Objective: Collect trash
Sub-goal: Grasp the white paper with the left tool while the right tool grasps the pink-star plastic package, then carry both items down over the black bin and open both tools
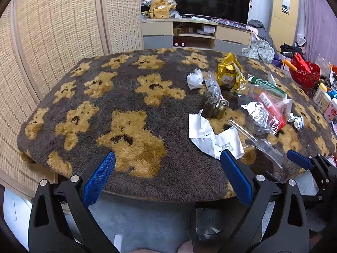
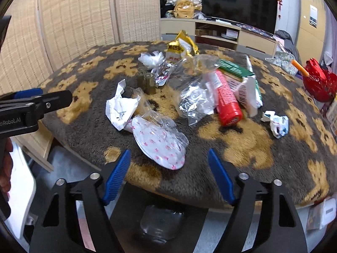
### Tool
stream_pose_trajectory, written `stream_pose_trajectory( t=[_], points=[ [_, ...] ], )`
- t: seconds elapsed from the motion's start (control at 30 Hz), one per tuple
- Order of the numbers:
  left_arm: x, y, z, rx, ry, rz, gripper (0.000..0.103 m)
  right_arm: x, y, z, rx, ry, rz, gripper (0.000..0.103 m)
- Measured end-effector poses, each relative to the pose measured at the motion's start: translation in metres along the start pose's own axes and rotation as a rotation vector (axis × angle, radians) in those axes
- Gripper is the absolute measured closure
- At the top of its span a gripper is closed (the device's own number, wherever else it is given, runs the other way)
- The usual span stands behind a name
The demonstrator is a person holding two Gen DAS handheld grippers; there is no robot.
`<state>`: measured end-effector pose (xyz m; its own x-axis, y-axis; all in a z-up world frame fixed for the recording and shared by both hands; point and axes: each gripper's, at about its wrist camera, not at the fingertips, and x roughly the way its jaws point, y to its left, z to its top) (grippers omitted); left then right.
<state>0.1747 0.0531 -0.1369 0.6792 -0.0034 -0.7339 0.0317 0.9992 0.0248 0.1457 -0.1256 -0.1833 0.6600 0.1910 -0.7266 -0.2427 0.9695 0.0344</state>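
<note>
Both claws open at the near edge of the trash-strewn tabletop.

Your left claw (image 1: pixel 168 177) and right claw (image 2: pixel 168 176) hang with blue pads spread wide, gripping nothing. The trash sits on the bear-patterned tabletop (image 1: pixel 130 97): a crumpled white paper (image 2: pixel 121 110) touching a clear bag with pink print (image 2: pixel 160 145) just ahead of your right claw, 3 brass-coloured cylinders (image 1: pixel 214 106) behind it, a red packet (image 2: pixel 227 103) and a gold snack bag (image 2: pixel 181 47) farther back.
</note>
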Motion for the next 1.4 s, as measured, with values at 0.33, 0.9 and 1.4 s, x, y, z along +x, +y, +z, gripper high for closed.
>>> stream_pose_trajectory(
  t=[0.33,0.9,1.4],
  points=[
    [0.036,-0.012,0.008,0.039,0.041,-0.053,0.014,0.027,-0.01,0.009,0.062,0.034,0.026,0.081],
    [0.09,-0.034,0.015,0.09,0.116,-0.164,0.076,0.036,-0.031,0.016,0.142,0.034,0.034,0.085],
    [0.036,-0.038,-0.026,0.08,0.101,-0.183,0.089,-0.001,-0.038,-0.016,0.141,0.054,0.007,0.085]
  ],
)
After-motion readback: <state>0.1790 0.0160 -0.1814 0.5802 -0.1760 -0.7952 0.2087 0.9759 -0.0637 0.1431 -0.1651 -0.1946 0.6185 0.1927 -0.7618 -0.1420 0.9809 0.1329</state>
